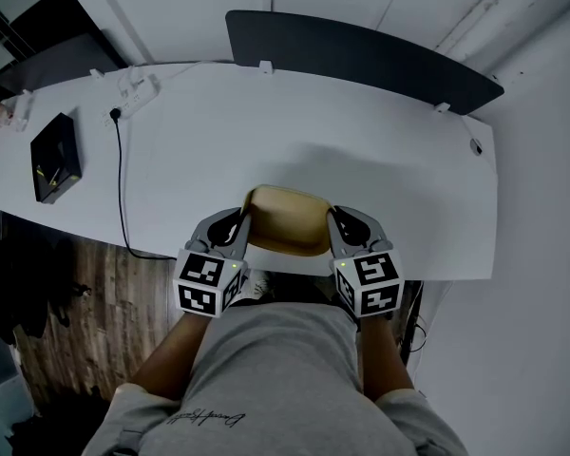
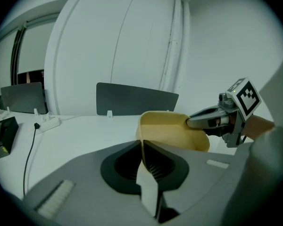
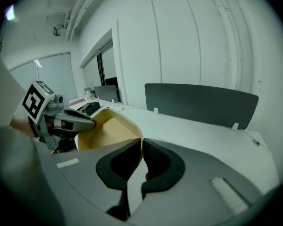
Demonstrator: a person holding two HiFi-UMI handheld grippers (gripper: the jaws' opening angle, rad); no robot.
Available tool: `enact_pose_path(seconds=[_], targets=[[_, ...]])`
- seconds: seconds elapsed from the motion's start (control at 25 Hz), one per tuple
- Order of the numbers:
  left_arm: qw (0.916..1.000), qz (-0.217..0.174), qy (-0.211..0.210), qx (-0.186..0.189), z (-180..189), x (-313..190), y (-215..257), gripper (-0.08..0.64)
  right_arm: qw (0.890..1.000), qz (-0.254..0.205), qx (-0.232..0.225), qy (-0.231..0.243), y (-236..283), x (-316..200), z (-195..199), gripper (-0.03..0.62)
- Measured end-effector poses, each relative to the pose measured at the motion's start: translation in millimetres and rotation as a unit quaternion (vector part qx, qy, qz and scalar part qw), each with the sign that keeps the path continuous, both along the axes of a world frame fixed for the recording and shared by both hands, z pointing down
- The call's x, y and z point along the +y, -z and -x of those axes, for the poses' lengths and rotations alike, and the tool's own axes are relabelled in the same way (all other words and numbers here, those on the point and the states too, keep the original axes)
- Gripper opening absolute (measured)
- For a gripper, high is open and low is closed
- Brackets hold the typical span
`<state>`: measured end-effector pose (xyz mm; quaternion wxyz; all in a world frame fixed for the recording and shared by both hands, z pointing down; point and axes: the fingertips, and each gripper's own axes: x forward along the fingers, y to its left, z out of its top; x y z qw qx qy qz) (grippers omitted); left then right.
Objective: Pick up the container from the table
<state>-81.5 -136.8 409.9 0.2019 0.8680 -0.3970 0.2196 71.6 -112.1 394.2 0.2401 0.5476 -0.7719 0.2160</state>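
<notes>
**Item: container** [image 1: 287, 218], tan, open-topped, rounded corners. It is held over the near edge of the white worktop [image 1: 380, 150], between the two grippers.

**Left gripper** [image 1: 244, 220]: clamped on the container's left wall. Only the left gripper view shows the thin rim pinched between the two dark pads [image 2: 156, 160]. It also shows the right gripper [image 2: 192, 122] gripping the opposite wall.

**Right gripper** [image 1: 334, 222]: clamped on the right wall. The right gripper view shows the rim edge-on between its jaws, the container's bare interior, and the left gripper [image 3: 90, 122] on the far side.

**Head view only:** both marker cubes side by side, the person's grey shirt [image 1: 275, 388], and wooden floor [image 1: 76, 293].

**Other worktop items:** a black box [image 1: 55, 157], a power strip [image 1: 138, 91] with a black cable [image 1: 122, 183], and a dark partition panel [image 1: 361, 60] along the far edge.
</notes>
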Motion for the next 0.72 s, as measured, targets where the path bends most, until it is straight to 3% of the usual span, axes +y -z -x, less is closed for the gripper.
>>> enact_pose_path(seconds=[0.72], targets=[[1.0, -0.004, 0.004, 0.006, 9.2, 0.4, 7.2, 0.015, 1.0, -0.004, 0.001, 0.005, 7.1, -2.2, 8.7, 0.031]])
